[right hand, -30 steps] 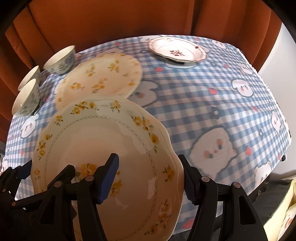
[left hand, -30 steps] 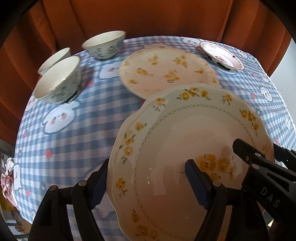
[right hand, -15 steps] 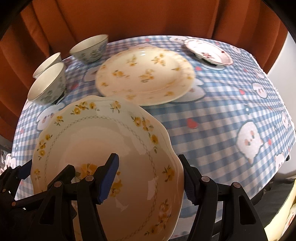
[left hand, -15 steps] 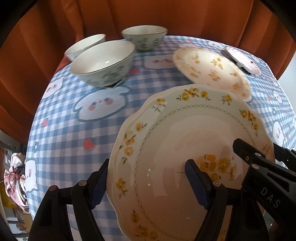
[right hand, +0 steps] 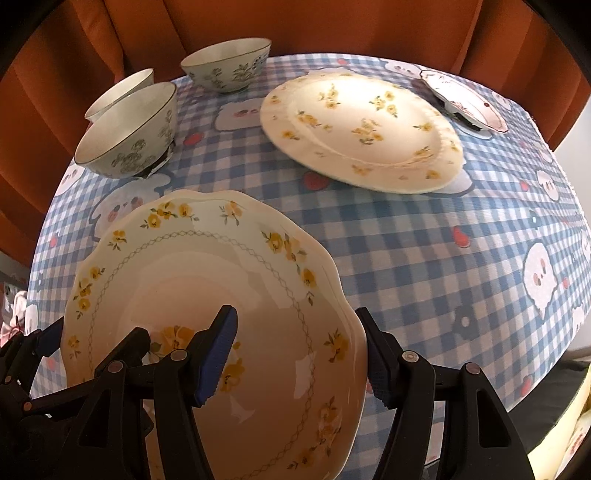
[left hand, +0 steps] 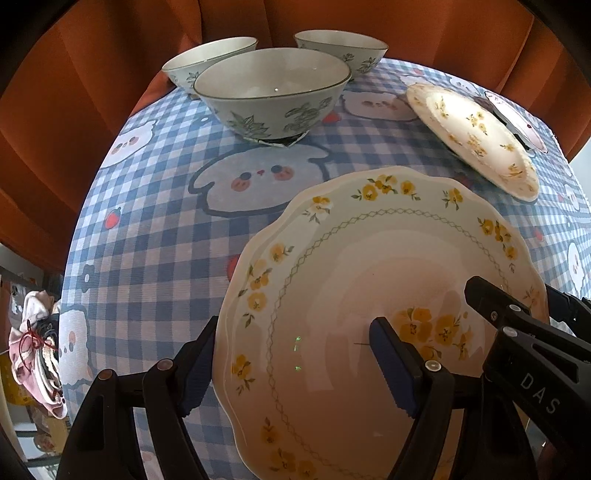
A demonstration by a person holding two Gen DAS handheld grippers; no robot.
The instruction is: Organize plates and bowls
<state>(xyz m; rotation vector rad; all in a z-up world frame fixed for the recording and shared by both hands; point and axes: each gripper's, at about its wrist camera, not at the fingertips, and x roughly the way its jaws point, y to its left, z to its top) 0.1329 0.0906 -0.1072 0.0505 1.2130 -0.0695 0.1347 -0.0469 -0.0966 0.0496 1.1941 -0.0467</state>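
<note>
Both grippers hold one scalloped cream plate with yellow flowers [left hand: 369, 280] [right hand: 192, 280] above the checked tablecloth. My left gripper [left hand: 295, 365] is shut on its left rim. My right gripper [right hand: 299, 354] is shut on its right rim. A flat cream plate with yellow flowers [right hand: 362, 129] [left hand: 472, 136] lies on the table beyond it. Three green-patterned bowls stand at the back left: the nearest bowl [left hand: 271, 88] [right hand: 129, 129], a second bowl [left hand: 207, 59] [right hand: 118, 90] and a third bowl [left hand: 343, 46] [right hand: 227, 62].
A small white dish with red pattern [right hand: 465, 101] [left hand: 517, 122] sits at the far right. The blue checked tablecloth [right hand: 424, 258] covers a round table. An orange curtain [right hand: 295, 22] hangs behind. A pink cloth bundle [left hand: 37, 354] lies below the table's left edge.
Both grippers carried the held plate to the left. The bowls now appear closer and more central, and the flat plate and small dish have shifted right.
</note>
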